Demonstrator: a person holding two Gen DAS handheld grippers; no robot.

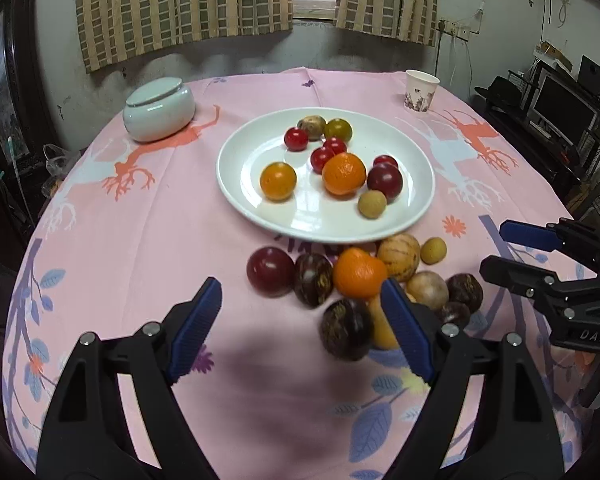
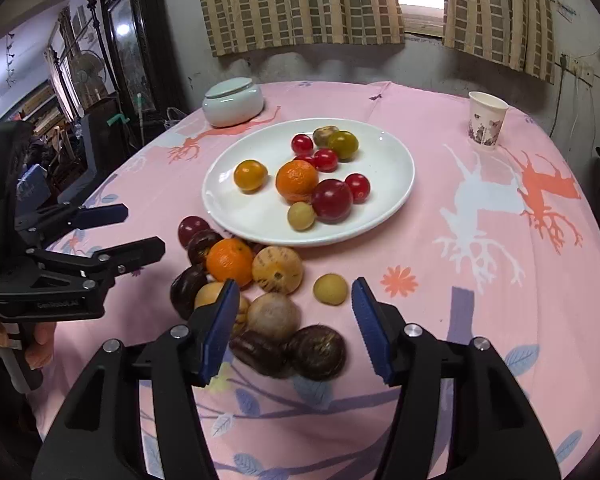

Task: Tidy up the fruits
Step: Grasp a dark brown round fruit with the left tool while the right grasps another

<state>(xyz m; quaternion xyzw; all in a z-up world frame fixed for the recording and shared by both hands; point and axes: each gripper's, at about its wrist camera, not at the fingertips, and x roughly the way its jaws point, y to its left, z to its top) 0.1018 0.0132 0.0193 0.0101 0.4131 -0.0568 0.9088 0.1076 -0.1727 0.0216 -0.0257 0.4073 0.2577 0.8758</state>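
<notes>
A white plate in the table's middle holds several fruits, among them an orange, red tomatoes and a dark plum. A pile of loose fruits lies on the cloth just in front of it: an orange, a dark red plum, brown passion fruits and pale round ones. My left gripper is open and empty above the pile's left side. My right gripper is open and empty above the pile's near side; it also shows in the left wrist view.
A pink printed cloth covers the round table. A lidded white ceramic jar stands at the back left. A paper cup stands at the back right. Curtains and a wall lie behind; shelves flank the table.
</notes>
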